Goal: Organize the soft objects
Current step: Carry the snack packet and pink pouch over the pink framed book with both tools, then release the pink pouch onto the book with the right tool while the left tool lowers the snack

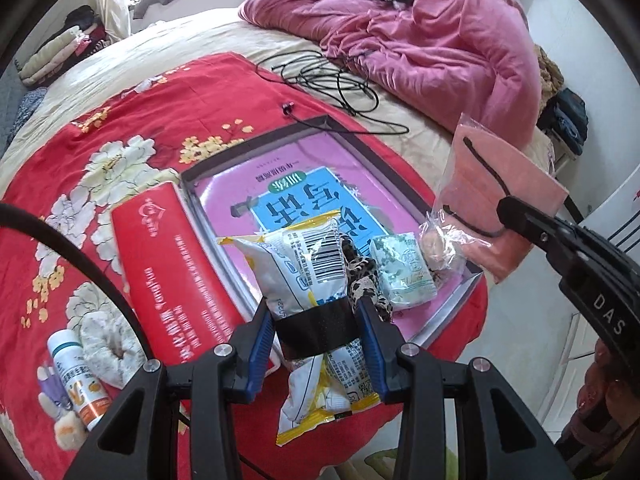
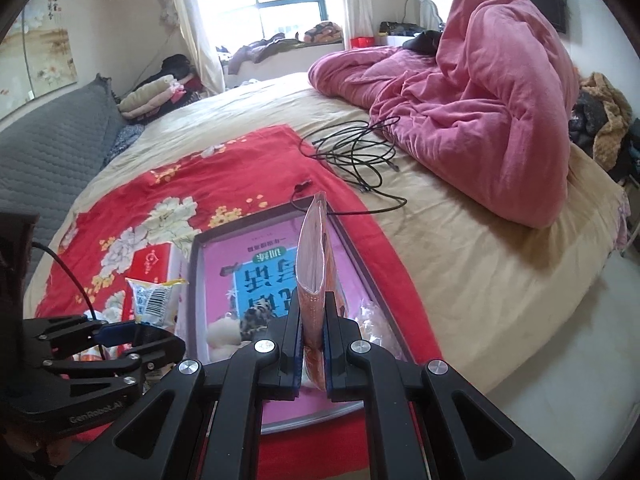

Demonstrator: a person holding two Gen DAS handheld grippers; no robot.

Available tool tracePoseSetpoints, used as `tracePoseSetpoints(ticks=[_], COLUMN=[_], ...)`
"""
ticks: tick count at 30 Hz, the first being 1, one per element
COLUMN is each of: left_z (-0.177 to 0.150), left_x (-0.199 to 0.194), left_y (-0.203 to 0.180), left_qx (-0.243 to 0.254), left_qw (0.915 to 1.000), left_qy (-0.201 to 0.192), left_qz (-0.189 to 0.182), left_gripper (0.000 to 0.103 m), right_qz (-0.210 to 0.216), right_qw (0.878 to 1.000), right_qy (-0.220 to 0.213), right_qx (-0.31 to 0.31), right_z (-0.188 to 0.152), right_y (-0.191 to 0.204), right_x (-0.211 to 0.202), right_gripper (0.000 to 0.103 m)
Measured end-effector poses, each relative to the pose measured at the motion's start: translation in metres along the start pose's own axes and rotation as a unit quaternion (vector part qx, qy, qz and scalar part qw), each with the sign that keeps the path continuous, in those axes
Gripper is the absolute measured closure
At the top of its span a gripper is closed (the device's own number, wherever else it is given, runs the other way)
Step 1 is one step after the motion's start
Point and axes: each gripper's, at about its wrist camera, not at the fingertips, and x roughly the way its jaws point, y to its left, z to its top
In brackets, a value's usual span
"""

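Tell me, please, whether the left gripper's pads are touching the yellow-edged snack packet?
Touching. The left wrist view shows the left gripper with both blue pads pressed against the sides of the snack packet, pinching it.

A white snack packet [image 1: 310, 276] with yellow edges and a barcode hangs pinched around its middle, over the near-left corner of the shallow tray [image 1: 224, 168] with the pink and blue floor. A clear bag of pink cloth [image 1: 496, 200] with a black cord is held upright over the tray's right rim. Inside the tray at its near edge lie a leopard-print scrunchie [image 1: 362, 276], a pale green packet [image 1: 402, 272] and a crinkled clear wrapper [image 1: 440, 240].
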Motion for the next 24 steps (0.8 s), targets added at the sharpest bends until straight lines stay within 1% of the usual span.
tracePoseSetpoints(ticks=[5, 8, 12, 14, 21, 24], left_z=[0.004, 0.006, 0.006, 0.007, 0.01, 0.01], left_x=[0.019, 0.028, 0.037, 0.04, 0.047, 0.048], left_y=[-0.004, -0.005, -0.002, 0.0, 0.007, 0.009], left_qx=[0.004, 0.007, 0.001, -0.001, -0.008, -0.009], left_qw=[0.9999, 0.9998, 0.9996, 0.9996, 0.9994, 0.9993], left_qy=[0.012, 0.017, 0.026, 0.027, 0.031, 0.032], left_qz=[-0.005, -0.006, -0.01, -0.012, -0.015, -0.015], left_gripper=[0.062, 0.062, 0.062, 0.062, 0.062, 0.062], right_qz=[-0.01, -0.018, -0.02, -0.001, 0.055, 0.063], right_qw=[1.0, 0.999, 0.998, 0.998, 0.995, 0.994], right_qy=[0.007, 0.01, 0.03, 0.045, 0.076, 0.084], right_qx=[-0.007, -0.024, -0.042, -0.04, -0.022, -0.025], right_z=[0.0, -0.001, -0.007, -0.011, -0.019, -0.02], right_y=[-0.002, 0.0, 0.006, 0.007, 0.013, 0.019], right_x=[0.016, 0.027, 0.047, 0.058, 0.084, 0.089], right_gripper=[0.095, 0.095, 0.095, 0.095, 0.092, 0.09])
